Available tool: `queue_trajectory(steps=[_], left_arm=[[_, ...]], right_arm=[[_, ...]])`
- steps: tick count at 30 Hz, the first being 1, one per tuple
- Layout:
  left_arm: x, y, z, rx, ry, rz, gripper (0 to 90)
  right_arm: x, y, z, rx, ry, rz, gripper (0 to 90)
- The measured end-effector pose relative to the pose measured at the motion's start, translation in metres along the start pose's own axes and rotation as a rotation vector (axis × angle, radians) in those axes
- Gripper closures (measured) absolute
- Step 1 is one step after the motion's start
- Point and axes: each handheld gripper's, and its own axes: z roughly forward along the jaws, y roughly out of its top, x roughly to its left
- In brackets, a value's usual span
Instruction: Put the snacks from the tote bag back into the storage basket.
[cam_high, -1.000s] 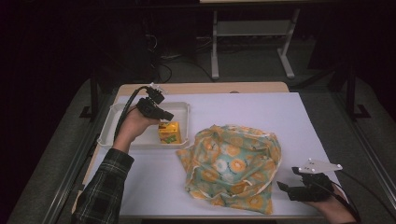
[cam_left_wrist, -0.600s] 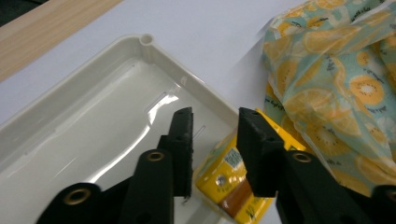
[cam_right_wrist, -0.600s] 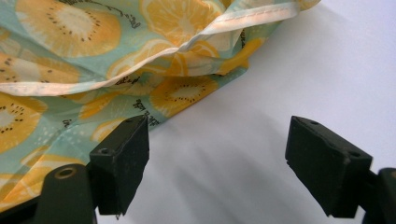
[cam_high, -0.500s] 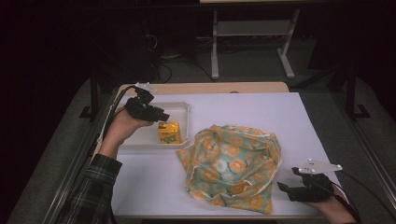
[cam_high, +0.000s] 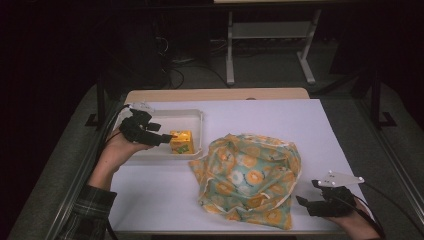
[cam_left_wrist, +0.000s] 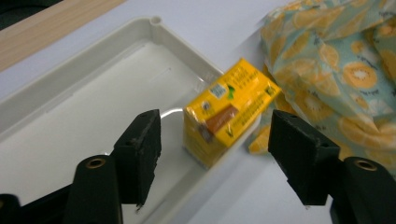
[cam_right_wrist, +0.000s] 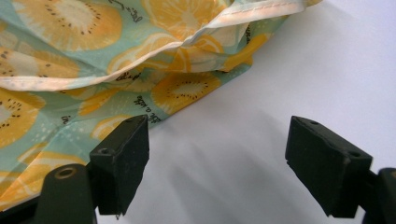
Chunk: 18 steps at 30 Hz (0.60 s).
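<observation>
A: Start nearest us. What is the right hand-held gripper (cam_high: 303, 202) doing?

B: It rests at the near right corner of the worktop (cam_high: 310, 130), jaws spread with nothing between them, just beside the near right edge of the fruit-print cloth bag (cam_high: 247, 177). In the right gripper view the bag's hem lies ahead of the jaws, not gripped.

A: And the bag itself?

B: Crumpled in the middle of the worktop. I can't tell whether anything is inside it.

A: Farther back, on the left?

B: The yellow juice carton (cam_left_wrist: 227, 110) stands upright in the white tray (cam_high: 192, 117), against its near right corner, close to the bag's far left edge. The left hand-held gripper (cam_high: 169, 137) is just left of the carton; its jaws have just been opening and now stand spread, clear of the carton, which sits ahead of them rather than between the pads.

A: So where does the work stand?

B: I'd judge the carton delivered to the tray and released. What remains seems to be drawing the left hand away; the right has yet to take hold of the bag, if more is to come out of it.
</observation>
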Motion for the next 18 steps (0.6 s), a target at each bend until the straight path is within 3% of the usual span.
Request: queue_trajectory(steps=[12,18], left_arm=[[-0.018,-0.04,-0.002,-0.002,0.038,0.027,22.0],[-0.028,-0.059,-0.005,-0.028,0.057,0.025,19.8]], right_arm=[[0.0,0.0,0.0,0.0,-0.001,0.0,20.9],[0.0,0.0,-0.001,-0.004,-0.001,-0.004,20.9]])
